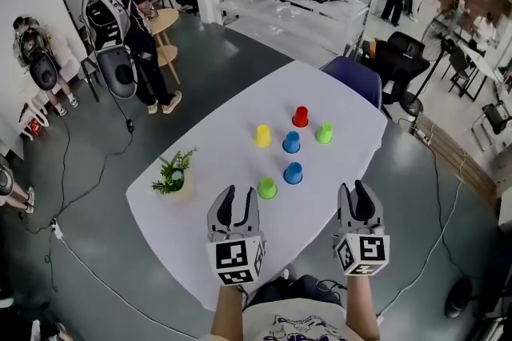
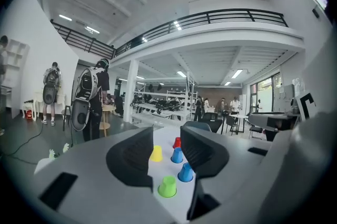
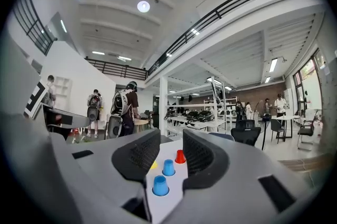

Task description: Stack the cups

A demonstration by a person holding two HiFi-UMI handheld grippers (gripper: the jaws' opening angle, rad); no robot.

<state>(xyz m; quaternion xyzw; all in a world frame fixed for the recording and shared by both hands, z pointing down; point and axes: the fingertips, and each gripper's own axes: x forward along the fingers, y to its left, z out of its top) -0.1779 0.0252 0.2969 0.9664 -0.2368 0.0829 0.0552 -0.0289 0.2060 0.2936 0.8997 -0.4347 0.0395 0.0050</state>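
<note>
Well, six small cups sit upside down on the white bench (image 1: 216,147), and none is on top of another. The near green cup (image 1: 267,188) is closest to the person. The near blue cup (image 1: 294,173) is just beside it on the right. Farther back, the yellow cup (image 1: 262,136), the far blue cup (image 1: 291,142) and the far green cup (image 1: 324,134) make a loose row. The red cup (image 1: 300,117) is the farthest one. A little plant (image 1: 174,174) stands near the left side of the bench.

The left claw (image 1: 234,199) is held above the near part of the bench. Its two jaws are spread apart with nothing between them. The near green cup is just ahead of it and a bit to the right, not touching.

The right claw (image 1: 358,191) is also spread apart and holds nothing. It is by the right side of the bench, and the cups are ahead of it and off to its left, well apart from it. In the right gripper view, both blue cups and the red cup show through the gap between its jaws.
</note>
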